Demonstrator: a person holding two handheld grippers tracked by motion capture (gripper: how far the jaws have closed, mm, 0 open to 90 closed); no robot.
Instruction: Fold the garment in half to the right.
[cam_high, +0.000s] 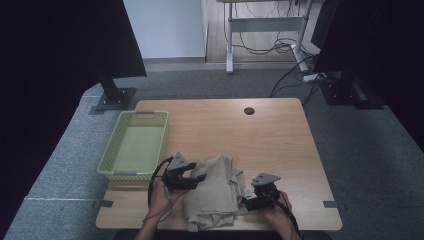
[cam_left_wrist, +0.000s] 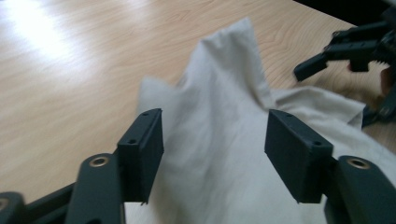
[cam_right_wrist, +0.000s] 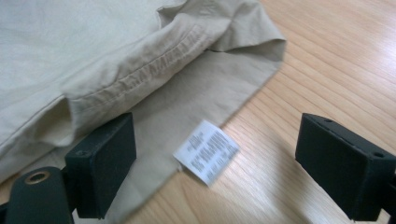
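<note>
A crumpled beige cloth (cam_high: 215, 190) lies near the table's front edge, between my two hands. My left gripper (cam_high: 200, 178) hovers at the cloth's left side and is open. In the left gripper view its jaws (cam_left_wrist: 215, 140) stand apart over the pale cloth (cam_left_wrist: 219, 102), with nothing pinched. My right gripper (cam_high: 248, 202) sits at the cloth's right edge, low over the table. Its jaws (cam_right_wrist: 215, 154) are wide open around a hemmed corner of the cloth (cam_right_wrist: 93, 46) and a white care label (cam_right_wrist: 206, 150), touching neither.
A yellow-green plastic basket (cam_high: 114, 135) stands on the left part of the wooden table (cam_high: 270, 140). A round cable hole (cam_high: 249, 110) sits near the far edge. Dark monitor stands flank the table on both sides. The right gripper (cam_left_wrist: 327, 56) shows across the cloth.
</note>
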